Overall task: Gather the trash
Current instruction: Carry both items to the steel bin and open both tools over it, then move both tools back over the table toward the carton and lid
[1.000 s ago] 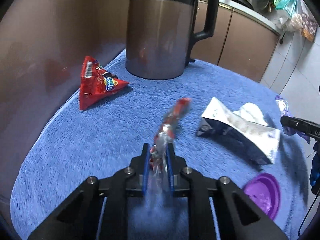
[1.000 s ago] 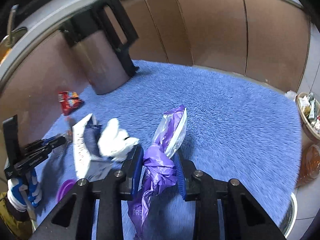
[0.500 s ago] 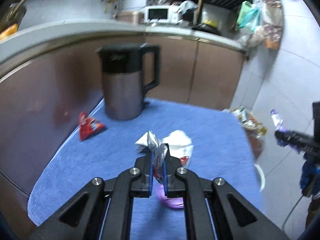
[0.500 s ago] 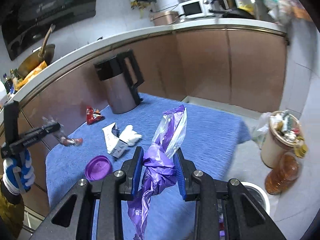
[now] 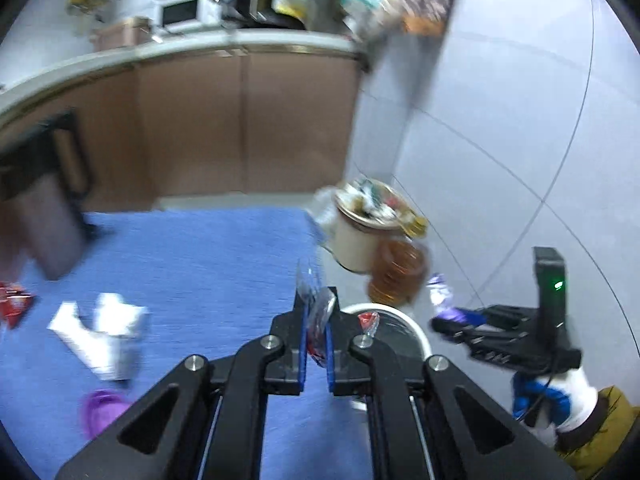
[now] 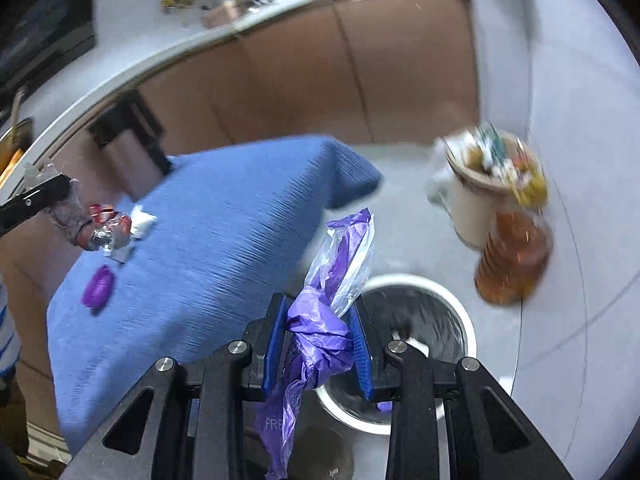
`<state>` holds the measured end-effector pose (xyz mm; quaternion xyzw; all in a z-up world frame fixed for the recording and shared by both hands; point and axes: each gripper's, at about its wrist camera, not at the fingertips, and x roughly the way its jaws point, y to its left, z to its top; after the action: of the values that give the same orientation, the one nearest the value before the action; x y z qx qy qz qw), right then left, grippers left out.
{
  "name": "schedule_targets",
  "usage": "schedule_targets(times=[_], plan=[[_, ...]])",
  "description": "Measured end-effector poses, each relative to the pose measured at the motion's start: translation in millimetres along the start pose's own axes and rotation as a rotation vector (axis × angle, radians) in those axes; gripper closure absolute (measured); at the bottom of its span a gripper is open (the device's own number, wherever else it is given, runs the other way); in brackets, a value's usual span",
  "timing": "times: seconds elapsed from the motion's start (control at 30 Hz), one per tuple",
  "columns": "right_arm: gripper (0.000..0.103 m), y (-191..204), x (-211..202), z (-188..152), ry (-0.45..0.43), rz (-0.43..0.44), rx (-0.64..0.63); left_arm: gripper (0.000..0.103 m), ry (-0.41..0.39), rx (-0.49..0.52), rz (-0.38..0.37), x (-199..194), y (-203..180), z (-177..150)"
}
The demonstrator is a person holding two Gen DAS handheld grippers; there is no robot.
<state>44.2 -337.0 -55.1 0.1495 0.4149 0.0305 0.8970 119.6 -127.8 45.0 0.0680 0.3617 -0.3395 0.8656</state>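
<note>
My left gripper [image 5: 316, 312] is shut on a red and silver foil wrapper [image 5: 320, 320], held near the table's right edge beside the white-rimmed trash bin [image 5: 416, 330] on the floor. My right gripper [image 6: 320, 320] is shut on a crumpled purple plastic bag [image 6: 320, 340], held above the same bin [image 6: 452, 300]. The right gripper also shows in the left wrist view [image 5: 444, 316], and the left gripper with its wrapper shows in the right wrist view [image 6: 60, 196].
A blue cloth covers the table [image 5: 208, 264]. On it lie a torn white carton [image 5: 100, 336], a purple lid [image 5: 100, 412], a red snack packet [image 5: 12, 304] and a steel kettle [image 5: 44, 216]. A full waste basket [image 6: 480, 192] and an amber bottle [image 6: 512, 260] stand on the floor.
Both grippers have swung right, away from the table's middle toward the floor bin, each still holding its piece of trash. The kettle has slid to the left edge of both views.
</note>
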Motion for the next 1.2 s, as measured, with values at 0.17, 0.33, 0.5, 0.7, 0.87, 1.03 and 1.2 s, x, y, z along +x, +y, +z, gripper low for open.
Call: schedule_targets(times=[0.17,0.33,0.5,0.7,0.87,1.03,1.2], plan=[[0.073,-37,28,-16,0.064,-0.032,0.046,0.095,0.109,0.030,-0.044,84,-45,-4],[0.061,-63,56,-27,0.120,-0.065,0.077,0.094,0.178,0.039,-0.062,136,-66,-13],[0.046,-73,58,-32,0.122,-0.098,0.073,0.094,0.216,0.025,-0.091,154,-71,-17],[0.027,-71,31,-32,0.067,-0.129,0.070,0.092,0.181,0.015,-0.095,137,-74,-13],[0.014,-50,-19,-18,-0.064,-0.136,0.055,0.092,0.037,0.019,-0.026,84,-73,-6],[0.000,-17,-77,-2,-0.235,-0.131,0.024,0.092,-0.056,0.018,0.014,26,-61,-2],[0.000,22,-134,12,-0.404,-0.056,-0.014,0.090,-0.109,-0.003,0.052,-32,-35,-8]])
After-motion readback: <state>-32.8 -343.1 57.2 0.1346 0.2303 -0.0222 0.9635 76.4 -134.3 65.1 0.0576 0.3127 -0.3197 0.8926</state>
